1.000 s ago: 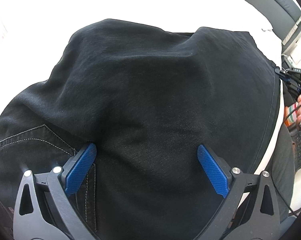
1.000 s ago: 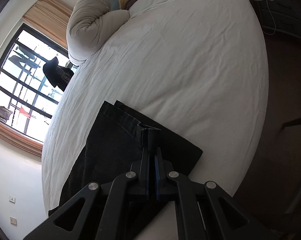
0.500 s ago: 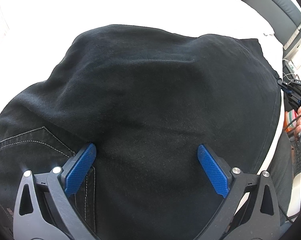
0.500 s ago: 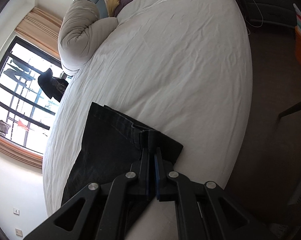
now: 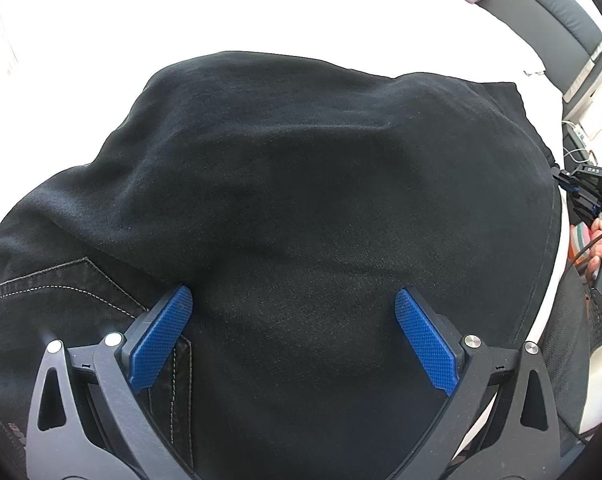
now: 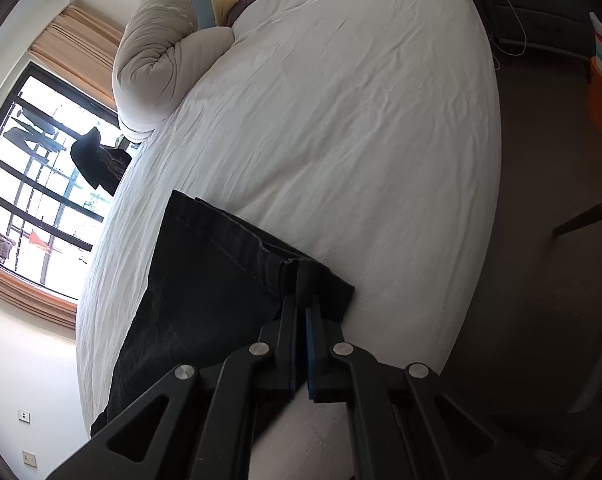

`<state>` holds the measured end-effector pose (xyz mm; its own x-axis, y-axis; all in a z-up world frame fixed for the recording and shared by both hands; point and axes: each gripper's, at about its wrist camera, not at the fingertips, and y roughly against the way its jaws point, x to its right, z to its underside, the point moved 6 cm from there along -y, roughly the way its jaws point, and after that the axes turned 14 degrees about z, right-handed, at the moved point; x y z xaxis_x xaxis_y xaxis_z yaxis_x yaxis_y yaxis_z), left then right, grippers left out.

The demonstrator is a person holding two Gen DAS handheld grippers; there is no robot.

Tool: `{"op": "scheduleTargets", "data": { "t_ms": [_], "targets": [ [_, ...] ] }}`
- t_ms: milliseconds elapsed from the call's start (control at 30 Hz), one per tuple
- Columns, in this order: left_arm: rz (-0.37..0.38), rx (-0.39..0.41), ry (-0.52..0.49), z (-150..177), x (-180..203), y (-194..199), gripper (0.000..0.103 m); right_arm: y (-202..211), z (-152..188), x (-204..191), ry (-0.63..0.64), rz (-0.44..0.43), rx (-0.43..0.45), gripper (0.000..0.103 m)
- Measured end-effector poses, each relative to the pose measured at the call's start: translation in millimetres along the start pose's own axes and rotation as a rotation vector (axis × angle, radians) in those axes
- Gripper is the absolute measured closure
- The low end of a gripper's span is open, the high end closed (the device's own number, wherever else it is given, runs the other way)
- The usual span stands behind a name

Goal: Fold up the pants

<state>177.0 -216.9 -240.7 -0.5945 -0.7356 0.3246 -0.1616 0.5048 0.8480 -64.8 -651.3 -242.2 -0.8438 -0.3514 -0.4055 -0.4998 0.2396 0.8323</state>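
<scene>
Pants (image 6: pixel 205 296) hem dragged toward bed (image 6: pixel 341 120) edge

Left wrist cam sits super close over the black pants (image 5: pixel 301 208), looking across the bed (image 5: pixel 261 12) toward the headboard end. Right wrist cam is tilted, at the bed's (image 6: pixel 361 120) near edge, looking up its length toward the window. Both views share the pants (image 6: pixel 205 280) and the white sheet.

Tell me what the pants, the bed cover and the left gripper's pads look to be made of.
Pants: black denim, matte, judging by pale contrast stitching and fine woven grain.
Bed cover: white woven cloth, likely cotton, finely creased.
Left gripper pads: blue, cross-hatched, probably rubber or plastic.
</scene>
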Motion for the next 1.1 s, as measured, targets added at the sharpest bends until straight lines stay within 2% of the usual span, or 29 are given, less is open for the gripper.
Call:
{"op": "scheduleTargets", "data": {
  "t_ms": [400, 600, 667, 700, 733, 800, 933, 1100],
  "targets": [
    [0.042, 0.051, 0.020, 7, -12, 12, 0.001, 8, 1, -4, 0.041, 0.028, 0.025, 0.101],
    [0.052, 0.064, 0.025, 11, -20, 20, 0.001, 2, 2, -2, 0.062, 0.025, 0.008, 0.101],
    [0.060, 0.065, 0.031, 10, -18, 25, 0.001, 7, 2, -2, 0.069, 0.017, -0.005, 0.094],
    [0.068, 0.071, 0.042, 11, -19, 30, 0.001, 10, 2, -2, 0.068, 0.021, -0.017, 0.085],
    [0.077, 0.080, 0.058, 11, -19, 35, 0.001, 15, 3, 0, 0.068, 0.036, -0.024, 0.070],
    [0.086, 0.103, 0.083, 12, -22, 47, 0.001, 29, 3, 6, 0.065, 0.069, -0.002, 0.059],
    [0.094, 0.161, 0.107, 9, -25, 72, 0.001, 54, -3, 8, 0.055, 0.074, 0.042, 0.059],
    [0.088, 0.169, 0.116, 1, -26, 80, 0.001, 59, -3, -43, 0.160, -0.035, 0.056, 0.059]
  ]
}}
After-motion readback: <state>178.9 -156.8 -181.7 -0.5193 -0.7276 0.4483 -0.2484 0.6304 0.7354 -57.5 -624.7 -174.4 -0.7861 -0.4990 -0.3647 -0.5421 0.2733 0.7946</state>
